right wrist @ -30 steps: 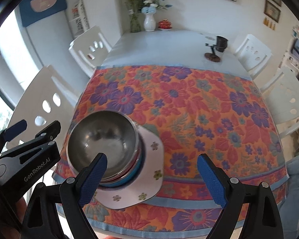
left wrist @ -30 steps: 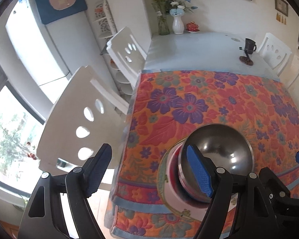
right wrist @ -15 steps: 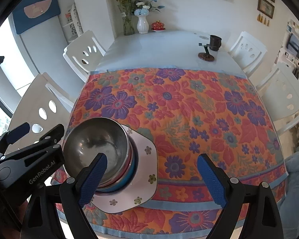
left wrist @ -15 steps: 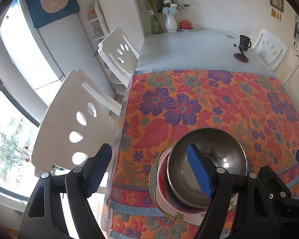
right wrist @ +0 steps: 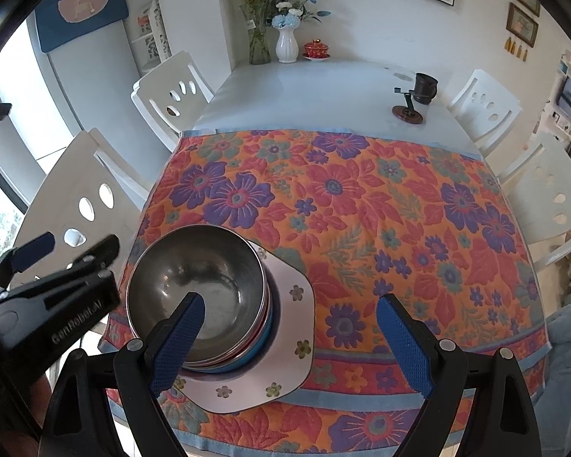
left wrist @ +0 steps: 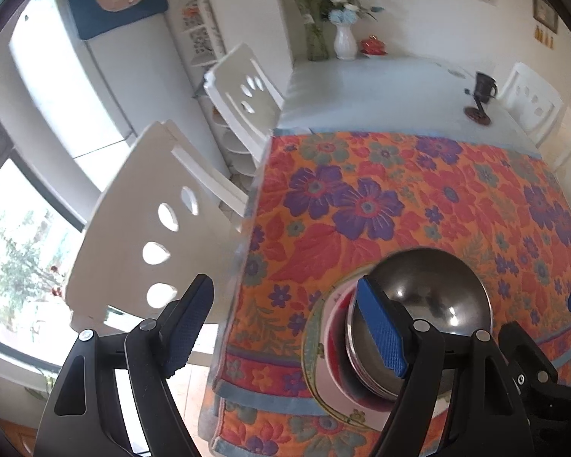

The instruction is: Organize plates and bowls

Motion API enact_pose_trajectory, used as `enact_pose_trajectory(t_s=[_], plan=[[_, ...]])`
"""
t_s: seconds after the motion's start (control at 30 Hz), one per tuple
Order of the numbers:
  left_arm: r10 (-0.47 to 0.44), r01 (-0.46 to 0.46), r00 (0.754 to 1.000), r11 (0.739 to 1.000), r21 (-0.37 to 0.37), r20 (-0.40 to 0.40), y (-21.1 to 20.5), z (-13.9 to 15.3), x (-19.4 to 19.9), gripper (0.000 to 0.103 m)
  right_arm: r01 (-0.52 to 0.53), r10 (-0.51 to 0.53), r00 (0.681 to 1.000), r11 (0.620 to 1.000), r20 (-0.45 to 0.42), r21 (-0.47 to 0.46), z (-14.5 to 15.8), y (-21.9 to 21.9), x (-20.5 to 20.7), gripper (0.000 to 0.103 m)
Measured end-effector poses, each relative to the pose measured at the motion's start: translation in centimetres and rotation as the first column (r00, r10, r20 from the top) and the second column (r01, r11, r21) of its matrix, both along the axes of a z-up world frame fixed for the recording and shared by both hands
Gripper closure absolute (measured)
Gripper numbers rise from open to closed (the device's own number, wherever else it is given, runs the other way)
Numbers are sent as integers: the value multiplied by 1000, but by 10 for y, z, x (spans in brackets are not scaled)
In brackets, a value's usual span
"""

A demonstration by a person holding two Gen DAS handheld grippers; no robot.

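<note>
Both tools spread wide, left tool [left wrist: 285, 323], right tool [right wrist: 291, 339]; blue bowl [right wrist: 264, 337] under steel bowl [right wrist: 194, 285] only in right view

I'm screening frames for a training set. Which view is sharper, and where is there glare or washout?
Right wrist view: sharp, with soft reflections inside the steel bowl. Left wrist view: slightly motion-blurred, the window blown out, bright specular spots in the bowl. Both bend straight lines, fisheye.

Our left gripper [left wrist: 285, 327] hangs with jaws wide apart beside the steel bowl [left wrist: 434, 304] stacked on a plate [left wrist: 316, 373].
</note>
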State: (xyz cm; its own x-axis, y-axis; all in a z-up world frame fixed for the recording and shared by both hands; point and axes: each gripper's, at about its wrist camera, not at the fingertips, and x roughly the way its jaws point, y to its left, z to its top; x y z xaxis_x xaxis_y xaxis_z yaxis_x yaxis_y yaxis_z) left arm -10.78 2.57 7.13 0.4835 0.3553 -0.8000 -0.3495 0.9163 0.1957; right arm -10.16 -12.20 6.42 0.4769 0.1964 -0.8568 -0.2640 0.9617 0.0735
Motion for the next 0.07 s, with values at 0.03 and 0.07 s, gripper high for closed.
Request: enact_pose_trajectory(t_s=[0.03,0.07], plan=[[4,-4,1000,1000,19,8,0,1,-1,26,-3,3,1000,1000,-1,0,-1,0,0,13],[8,-8,1000,999,35,12,0,1,0,26,-4,4,1000,1000,-2,0,-1,1,0,13]])
